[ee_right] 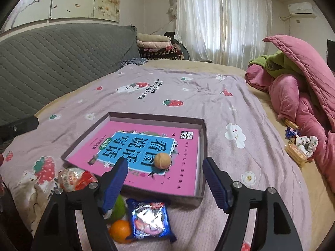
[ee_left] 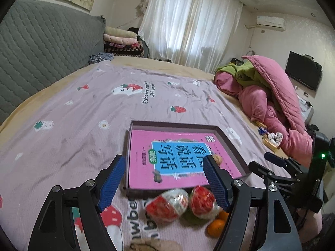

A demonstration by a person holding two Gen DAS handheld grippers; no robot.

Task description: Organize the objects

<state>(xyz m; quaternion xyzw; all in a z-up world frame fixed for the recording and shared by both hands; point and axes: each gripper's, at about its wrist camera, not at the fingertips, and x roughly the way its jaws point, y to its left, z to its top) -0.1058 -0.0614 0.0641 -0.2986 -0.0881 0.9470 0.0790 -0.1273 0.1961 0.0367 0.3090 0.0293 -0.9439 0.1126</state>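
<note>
On the bed, a shallow box (ee_right: 204, 138) lies on a lilac strawberry-print sheet (ee_left: 62, 113), and a pink book (ee_right: 146, 156) lies flat inside it, cover up. A walnut (ee_right: 162, 160) rests on the book's cover toward the box's near right part; in the left wrist view it is mostly hidden behind a blue finger pad.

Just outside the box's near wall lies a cluster of loose things: 2 red-and-clear wrapped snacks (ee_left: 167, 206) side by side, 2 oranges (ee_left: 216, 227) close together, a green fruit (ee_right: 119, 209) partly behind a finger, and a blue snack packet (ee_right: 149, 222) lying flat just beside an orange and the green fruit.

The left gripper (ee_left: 163, 185) hovers low over the near edge of the box, pointing forward across the bed, its fingers spread wide with nothing between them; the wrapped snacks sit below the gap. The right gripper (ee_right: 165, 183) is held level at a similar height, aimed at the box's near right corner, fingers also wide apart and holding nothing; in the left wrist view its black frame shows at the right edge, beside the box.

Farther right, a pink quilt (ee_right: 303, 96) is heaped at the bed's side, with some small wrapped items (ee_right: 297, 146) at its foot.
</note>
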